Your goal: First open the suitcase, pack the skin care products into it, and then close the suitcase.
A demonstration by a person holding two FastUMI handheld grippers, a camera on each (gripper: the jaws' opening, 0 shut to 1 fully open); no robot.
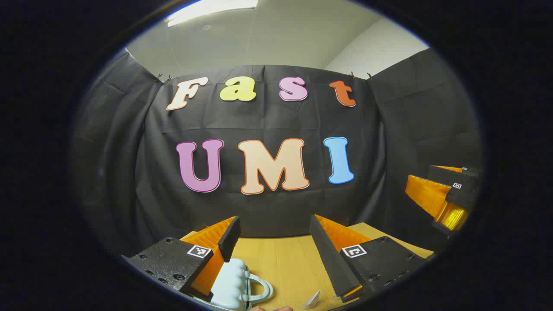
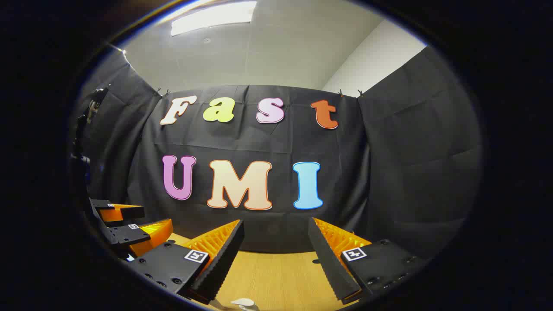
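- Your left tongs [image 1: 274, 231] ride spread wide above the wooden desk [image 1: 285, 263], fingers well apart and pinching nothing, aimed at the booth's black cloth wall.
- Your right tongs [image 2: 276, 235] hang likewise spread and empty over the desk in the right gripper view; they also show at the right edge of the left gripper view, raised off the desk.
- A pale blue case with a loop handle [image 1: 259, 287], which you may fairly take for the small suitcase [image 1: 229, 287], sits on the desk at the bottom of the left gripper view, just beside and partly behind the left tongs' left-hand finger.
- Its handle side faces the gap between the fingers; little of the body shows, so you cannot tell its long axis, nor whether the lid is up or down.
- A small white item [image 1: 311, 300] lies on the desk near the left tongs' right-hand finger, and a pale rounded piece [image 2: 244, 303] peeks in at the bottom of the right gripper view; either may be a skin care product, but both are too cropped to say.
- Judged from this, you stand at or near the start: neither pair of tongs touches the suitcase, and no product is held. Opening, packing and closing all appear to lie ahead.
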